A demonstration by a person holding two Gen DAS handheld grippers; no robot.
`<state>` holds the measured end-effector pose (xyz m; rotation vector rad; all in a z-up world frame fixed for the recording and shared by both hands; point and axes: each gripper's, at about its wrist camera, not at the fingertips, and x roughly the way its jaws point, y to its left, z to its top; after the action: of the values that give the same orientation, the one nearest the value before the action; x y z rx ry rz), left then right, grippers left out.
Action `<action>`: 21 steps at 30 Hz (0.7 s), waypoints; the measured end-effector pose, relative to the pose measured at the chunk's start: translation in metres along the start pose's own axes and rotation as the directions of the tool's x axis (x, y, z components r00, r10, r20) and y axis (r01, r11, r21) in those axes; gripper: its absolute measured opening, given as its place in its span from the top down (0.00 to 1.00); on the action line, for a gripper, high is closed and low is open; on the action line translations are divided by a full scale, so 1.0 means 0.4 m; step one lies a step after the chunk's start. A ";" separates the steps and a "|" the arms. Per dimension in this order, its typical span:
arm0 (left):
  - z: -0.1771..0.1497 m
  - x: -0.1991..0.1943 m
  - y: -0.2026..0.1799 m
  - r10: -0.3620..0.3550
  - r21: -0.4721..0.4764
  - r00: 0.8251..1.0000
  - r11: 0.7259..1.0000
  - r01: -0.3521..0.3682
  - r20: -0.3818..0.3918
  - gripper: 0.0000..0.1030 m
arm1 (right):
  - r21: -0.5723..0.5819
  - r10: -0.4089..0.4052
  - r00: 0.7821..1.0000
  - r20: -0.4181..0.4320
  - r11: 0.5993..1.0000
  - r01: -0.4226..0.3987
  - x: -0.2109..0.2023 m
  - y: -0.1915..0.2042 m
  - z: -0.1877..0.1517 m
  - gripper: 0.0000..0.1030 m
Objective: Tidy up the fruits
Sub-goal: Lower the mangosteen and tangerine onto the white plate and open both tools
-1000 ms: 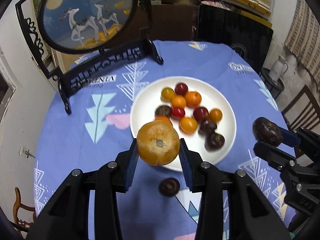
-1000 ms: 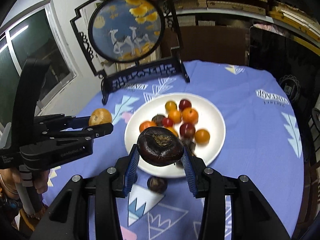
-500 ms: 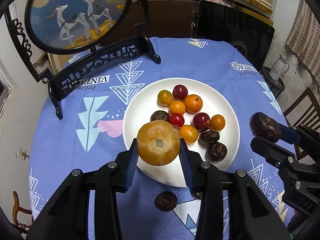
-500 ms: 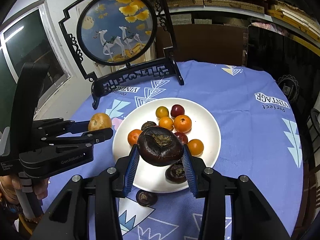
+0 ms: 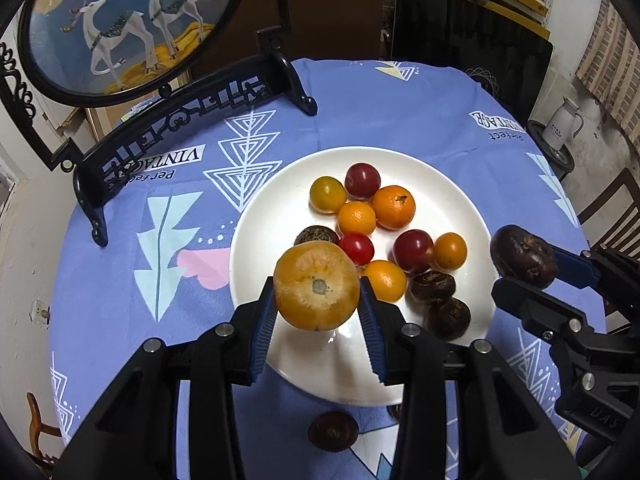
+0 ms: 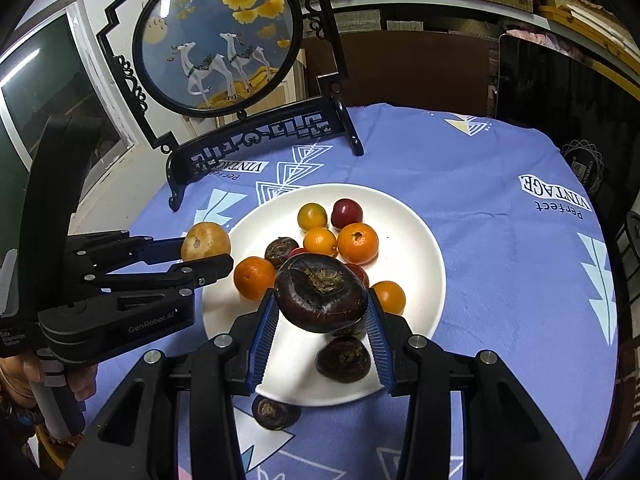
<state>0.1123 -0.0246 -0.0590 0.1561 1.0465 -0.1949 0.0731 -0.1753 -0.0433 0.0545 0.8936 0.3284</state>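
A white plate [image 5: 280,216] [image 6: 416,240] holds several small orange, yellow, red and dark brown fruits. My left gripper [image 5: 318,312] is shut on a yellow-orange fruit [image 5: 317,285] and holds it above the plate's near left rim; the same fruit shows in the right wrist view [image 6: 205,241]. My right gripper [image 6: 322,320] is shut on a dark brown fruit [image 6: 321,292] above the plate's near side; that fruit shows at the right in the left wrist view [image 5: 522,257]. One dark brown fruit [image 5: 333,431] [image 6: 275,412] lies on the cloth just before the plate.
The plate sits on a round table with a blue patterned cloth [image 5: 380,112]. A black ornamental stand with a round deer picture [image 5: 120,24] [image 6: 218,36] stands at the back left. A dark screen [image 5: 472,36] and shelves are behind the table; a chair [image 5: 616,216] is at the right.
Both grippers have moved forward and lower toward the plate, each still holding its fruit. The plate and stand appear larger and nearer.
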 end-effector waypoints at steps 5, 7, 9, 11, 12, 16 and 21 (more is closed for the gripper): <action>0.014 0.032 0.006 0.002 -0.004 1.000 1.000 -0.002 -0.014 0.62 | 0.006 0.002 1.000 -0.011 1.000 -0.002 0.030 -0.011 0.010 0.57; 0.020 0.044 0.007 0.000 -0.005 1.000 1.000 0.000 -0.020 0.62 | 0.005 0.001 1.000 -0.013 1.000 -0.001 0.042 -0.014 0.016 0.57; 0.026 0.055 0.007 0.002 -0.005 1.000 1.000 -0.003 -0.022 0.62 | 0.002 0.001 1.000 -0.015 1.000 -0.001 0.052 -0.015 0.022 0.57; 0.032 0.063 0.008 0.002 -0.004 1.000 1.000 -0.002 -0.024 0.62 | 0.002 0.000 1.000 -0.017 1.000 0.000 0.064 -0.017 0.031 0.57; 0.035 0.068 0.008 0.004 -0.004 1.000 1.000 -0.004 -0.025 0.62 | 0.001 0.001 1.000 -0.017 1.000 -0.001 0.070 -0.018 0.035 0.57; 0.050 0.097 0.016 0.019 -0.008 0.999 1.000 -0.019 -0.039 0.62 | 0.000 -0.012 1.000 -0.025 1.000 0.012 0.104 -0.023 0.054 0.57; 0.059 0.111 0.030 0.026 -0.018 0.999 0.999 -0.027 -0.041 0.62 | 0.002 -0.004 1.000 -0.023 1.000 0.004 0.121 -0.023 0.070 0.57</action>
<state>0.1567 -0.0220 -0.0855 0.1579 1.0856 -0.1587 0.1253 -0.1668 -0.0640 0.0509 0.9170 0.3253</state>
